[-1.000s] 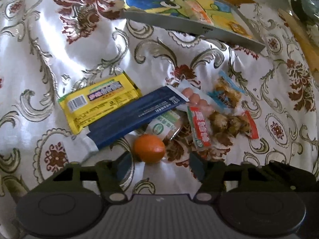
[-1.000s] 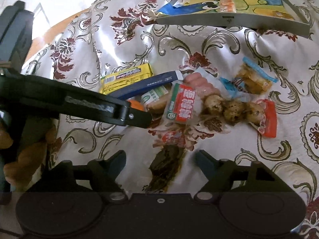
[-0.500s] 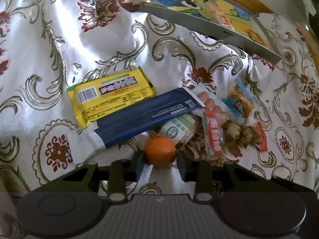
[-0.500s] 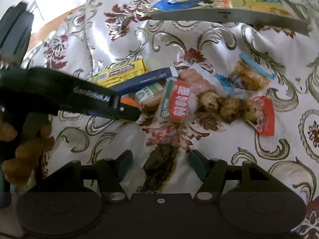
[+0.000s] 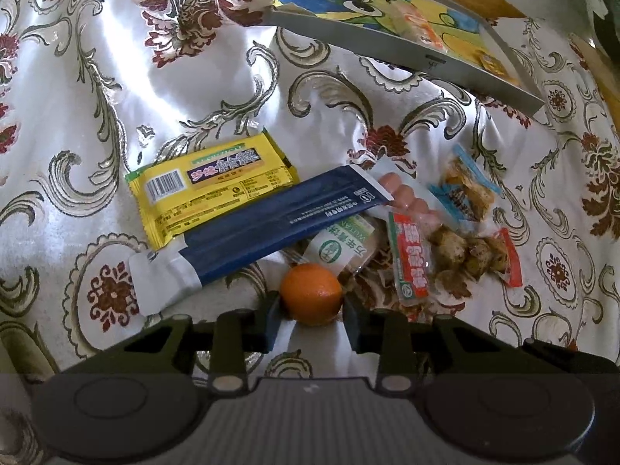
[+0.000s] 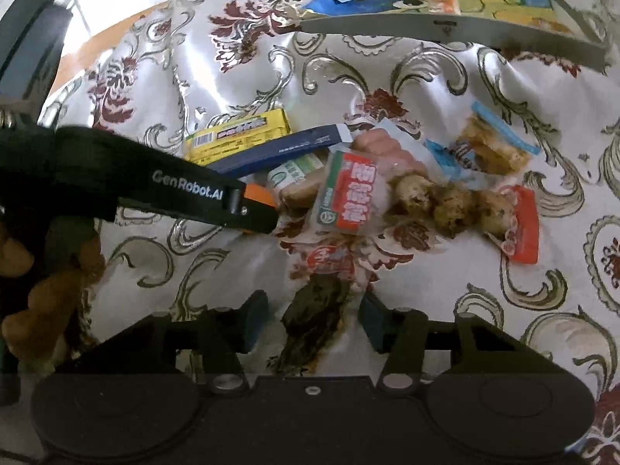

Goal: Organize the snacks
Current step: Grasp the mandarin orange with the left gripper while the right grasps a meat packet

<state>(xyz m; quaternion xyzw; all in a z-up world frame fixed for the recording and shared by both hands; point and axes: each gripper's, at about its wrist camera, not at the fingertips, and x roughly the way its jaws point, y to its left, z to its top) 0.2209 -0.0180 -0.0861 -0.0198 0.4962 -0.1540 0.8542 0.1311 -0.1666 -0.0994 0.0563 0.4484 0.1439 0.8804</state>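
A small orange (image 5: 311,293) sits between the fingers of my left gripper (image 5: 311,310), which is shut on it just above the cloth. In the right wrist view the left gripper (image 6: 255,213) reaches in from the left and hides most of the orange (image 6: 260,193). Behind it lies a pile of snacks: a yellow packet (image 5: 209,188), a long dark blue packet (image 5: 271,224), a red-and-green sausage pack (image 5: 410,257), a green-label pack (image 5: 341,246) and a pouch of brown balls (image 5: 472,250). My right gripper (image 6: 314,319) hangs open over bare cloth in front of the pile.
A grey tray (image 5: 387,44) with a cartoon picture inside lies at the back of the patterned cloth (image 5: 155,77). A blue-edged clear snack bag (image 6: 492,147) lies at the pile's right. A person's hand (image 6: 27,302) holds the left gripper at the left edge.
My left gripper moved forward to the orange and its fingers closed from wide apart onto its two sides. The right gripper drifted slightly and stayed open.
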